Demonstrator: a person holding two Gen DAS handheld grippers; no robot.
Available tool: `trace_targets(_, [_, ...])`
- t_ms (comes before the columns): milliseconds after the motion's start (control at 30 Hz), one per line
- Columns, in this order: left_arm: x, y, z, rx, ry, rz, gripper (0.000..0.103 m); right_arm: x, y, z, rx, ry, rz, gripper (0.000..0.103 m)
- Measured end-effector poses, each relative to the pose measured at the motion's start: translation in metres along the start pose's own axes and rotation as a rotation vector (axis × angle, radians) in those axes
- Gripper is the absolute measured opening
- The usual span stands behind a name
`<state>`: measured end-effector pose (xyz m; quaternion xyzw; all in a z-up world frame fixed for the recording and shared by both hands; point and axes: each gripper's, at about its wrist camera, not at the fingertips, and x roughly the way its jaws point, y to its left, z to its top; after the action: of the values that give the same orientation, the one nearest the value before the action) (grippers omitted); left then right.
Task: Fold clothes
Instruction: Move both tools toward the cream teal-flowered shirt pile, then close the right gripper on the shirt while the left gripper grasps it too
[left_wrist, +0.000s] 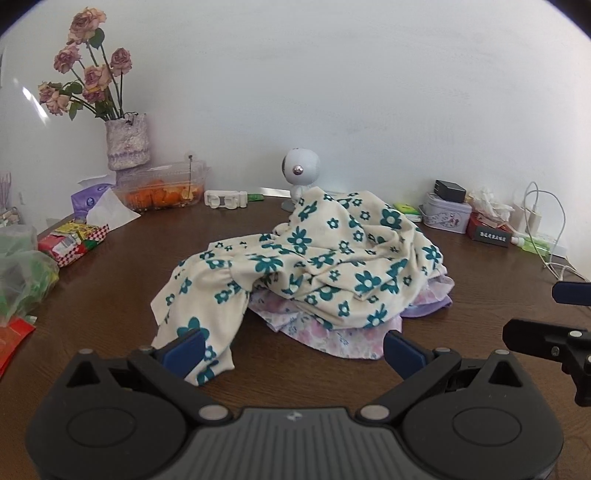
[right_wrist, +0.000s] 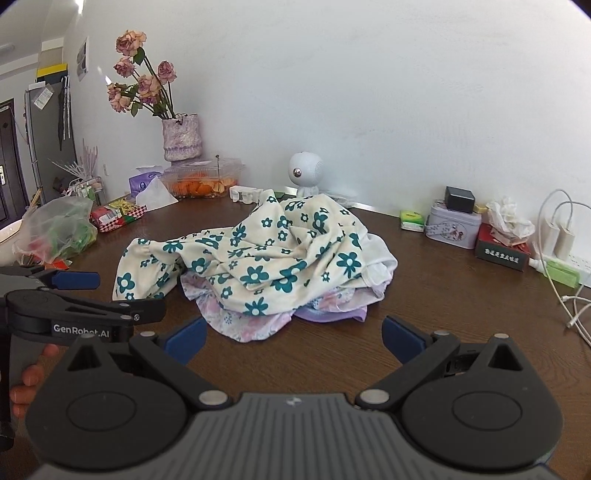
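Note:
A cream garment with teal flowers (left_wrist: 314, 258) (right_wrist: 258, 254) lies crumpled on top of a pile in the middle of the brown table (left_wrist: 122, 266). Under it show a pale pink floral garment (left_wrist: 325, 332) (right_wrist: 240, 317) and a lilac one (left_wrist: 432, 299) (right_wrist: 332, 314). My left gripper (left_wrist: 293, 350) is open, just short of the pile, its left pad next to a hanging cream flap. My right gripper (right_wrist: 293, 339) is open too, hovering in front of the pile with nothing between its fingers. Each gripper shows at the edge of the other's view.
Along the wall stand a vase of dried roses (left_wrist: 127, 146), a clear box of oranges (left_wrist: 162, 192), a white round speaker (left_wrist: 301, 170), a tin (right_wrist: 454, 225), tissue boxes and a power strip with cables (right_wrist: 565, 258). Plastic bags and snack packs (right_wrist: 59, 229) sit at left.

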<state>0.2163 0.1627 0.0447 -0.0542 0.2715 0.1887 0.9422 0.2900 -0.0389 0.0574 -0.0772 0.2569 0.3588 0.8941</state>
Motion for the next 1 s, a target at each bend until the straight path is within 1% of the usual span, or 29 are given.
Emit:
trace_targets(133, [0.030, 0.016, 0.020, -0.049, 0.013, 0.068, 0.103, 0.037, -0.009, 0.023, 0.030, 0.018, 0.017, 0.103])
trace_targets(267, [0.056, 0.030, 0.037, -0.072, 0.035, 0.099, 0.103, 0.077, -0.020, 0.049, 0.033, 0.032, 0.016, 0.103])
trace_targets(333, [0.070, 0.036, 0.043, -0.087, 0.058, 0.103, 0.103, 0.099, -0.024, 0.061, 0.030, 0.054, -0.004, 0.103])
trace_targets(433, [0.088, 0.043, 0.049, -0.073, 0.094, 0.114, 0.103, 0.132, -0.029, 0.076, 0.035, 0.095, -0.037, 0.103])
trace_targets(500, [0.098, 0.046, 0.049, -0.067, 0.116, 0.119, 0.103, 0.152, -0.029, 0.082, 0.028, 0.118, -0.073, 0.103])
trace_targets(567, [0.106, 0.050, 0.049, -0.073, 0.136, 0.115, 0.103, 0.168, -0.030, 0.086, 0.025, 0.133, -0.090, 0.103])
trace_targets(733, [0.119, 0.056, 0.049, -0.085, 0.153, 0.091, 0.102, 0.196, -0.032, 0.091, 0.065, 0.175, -0.061, 0.102])
trace_targets(767, [0.122, 0.057, 0.049, -0.086, 0.159, 0.084, 0.102, 0.200, -0.031, 0.091, 0.061, 0.179, -0.061, 0.100])
trace_targets(833, [0.126, 0.059, 0.048, -0.089, 0.167, 0.069, 0.100, 0.205, -0.028, 0.092, 0.055, 0.182, -0.060, 0.091])
trace_targets(867, [0.127, 0.060, 0.047, -0.093, 0.170, 0.058, 0.097, 0.207, -0.028, 0.092, 0.060, 0.186, -0.054, 0.089])
trace_targets(900, [0.128, 0.061, 0.046, -0.098, 0.173, 0.046, 0.095, 0.208, -0.028, 0.092, 0.067, 0.189, -0.048, 0.086])
trace_targets(967, [0.128, 0.062, 0.046, -0.100, 0.173, 0.018, 0.083, 0.209, -0.028, 0.092, 0.072, 0.196, -0.038, 0.079])
trace_targets(1000, [0.128, 0.062, 0.045, -0.097, 0.173, 0.003, 0.078, 0.210, -0.028, 0.092, 0.072, 0.196, -0.029, 0.072])
